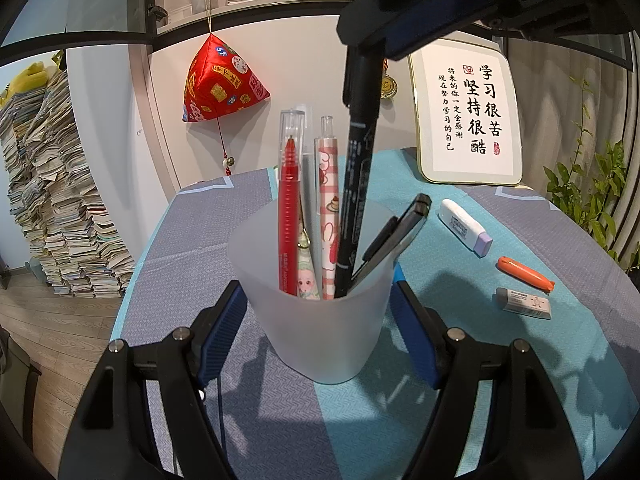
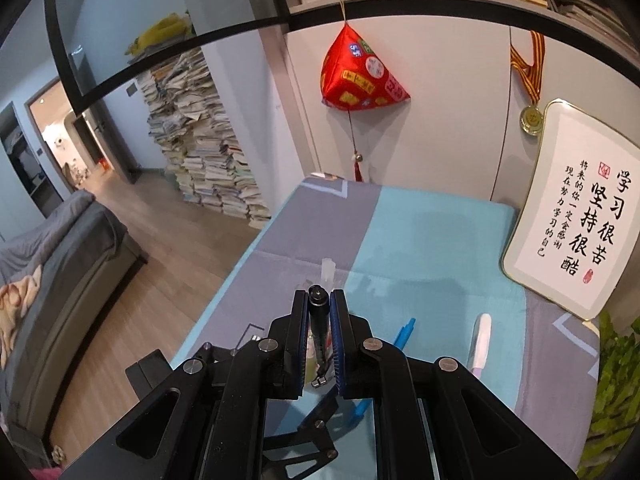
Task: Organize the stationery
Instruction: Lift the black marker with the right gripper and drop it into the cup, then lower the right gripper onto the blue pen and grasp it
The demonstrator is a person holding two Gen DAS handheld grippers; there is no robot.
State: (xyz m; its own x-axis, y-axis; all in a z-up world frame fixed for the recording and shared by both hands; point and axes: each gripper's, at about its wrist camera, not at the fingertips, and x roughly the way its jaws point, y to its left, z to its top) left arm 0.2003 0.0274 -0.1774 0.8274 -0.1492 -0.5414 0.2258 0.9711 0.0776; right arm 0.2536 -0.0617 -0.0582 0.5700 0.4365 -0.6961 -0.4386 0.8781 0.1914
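R gripper (image 2: 319,334) clamps black marker (image 1: 357,184) near-upright, tip down in cup (image 1: 316,320), which L gripper (image 1: 320,334) squeezes; 3 pens inside, 1 eraser (image 1: 524,303) on table.

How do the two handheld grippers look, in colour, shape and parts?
Both the left gripper and the right gripper have black linkage arms joined with round silver bolts. Their flat fingers carry blue ribbed pads. A thin dark cable hangs below the left gripper's pad. No hand or sleeve shows.
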